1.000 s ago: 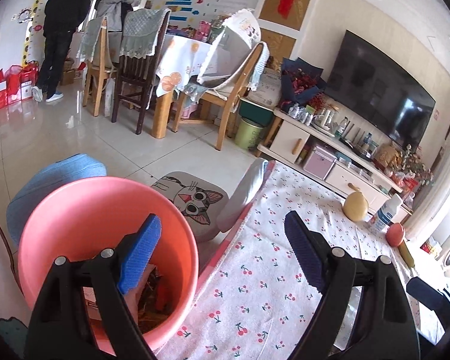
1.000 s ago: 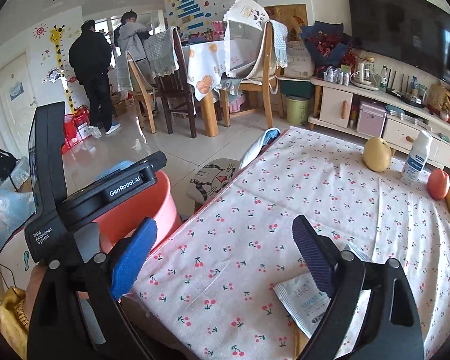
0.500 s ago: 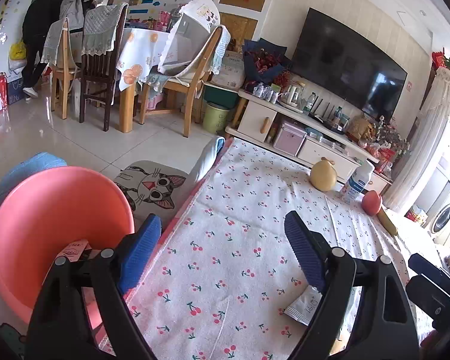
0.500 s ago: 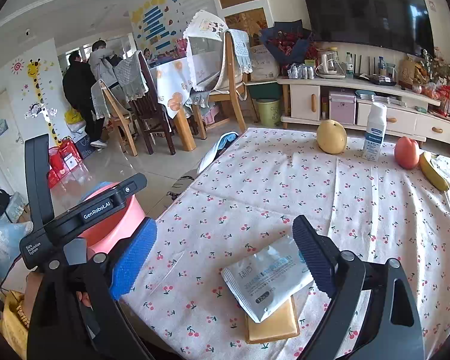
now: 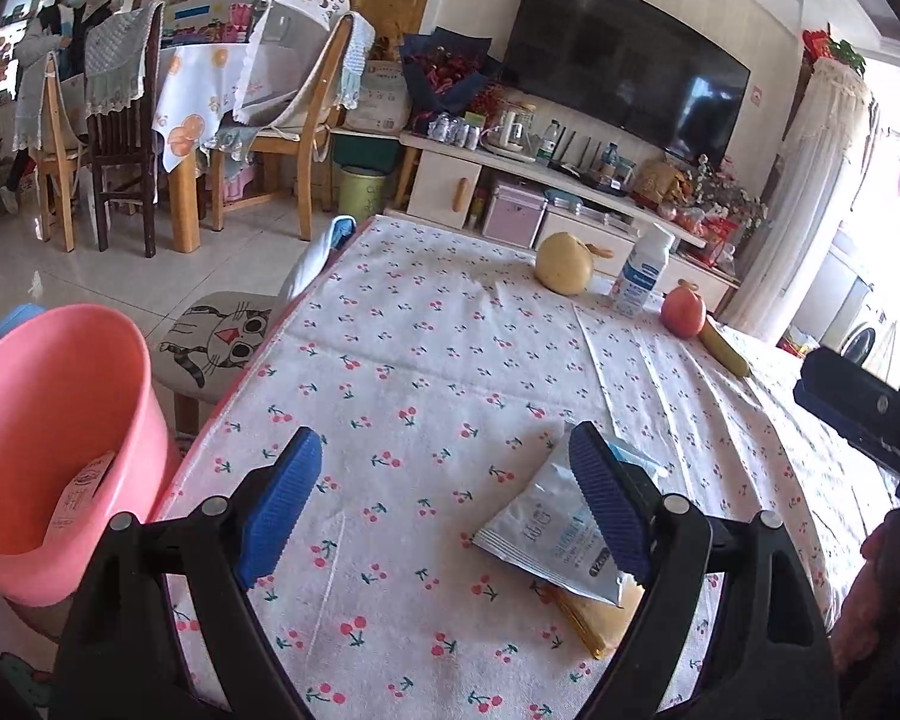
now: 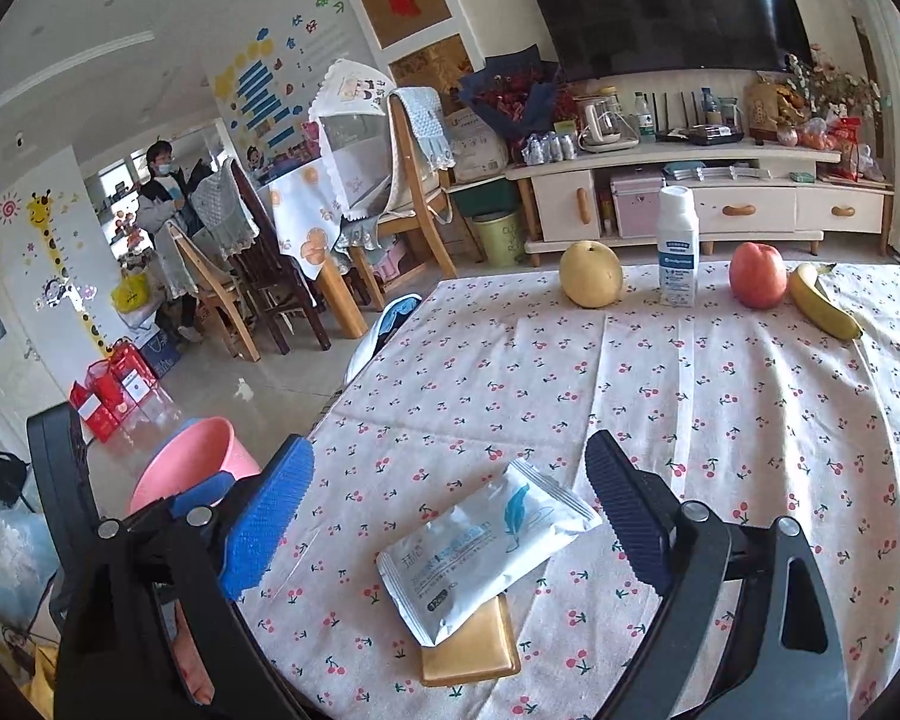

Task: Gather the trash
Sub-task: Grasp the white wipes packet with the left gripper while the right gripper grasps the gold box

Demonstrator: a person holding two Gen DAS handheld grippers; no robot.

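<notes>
A white and blue wet-wipe packet (image 6: 486, 546) lies on the cherry-print tablecloth (image 6: 720, 420), partly over a flat tan wrapper (image 6: 471, 648). My right gripper (image 6: 450, 516) is open and empty, above the packet with its jaws to either side. My left gripper (image 5: 450, 498) is open and empty; the packet (image 5: 555, 534) lies by its right finger (image 5: 609, 510). A pink bin (image 5: 48, 438) stands left of the table with a wrapper (image 5: 81, 498) inside; it also shows in the right wrist view (image 6: 186, 462).
A pear (image 6: 590, 273), a white bottle (image 6: 678, 246), an apple (image 6: 757, 275) and a banana (image 6: 822, 306) stand along the table's far edge. A cat-print stool (image 5: 222, 336) sits beside the table. Chairs, a dining table and a person stand beyond.
My left gripper has swung right, from over the pink bin to over the table beside the packet. My right gripper has moved forward over the packet. Both stayed open.
</notes>
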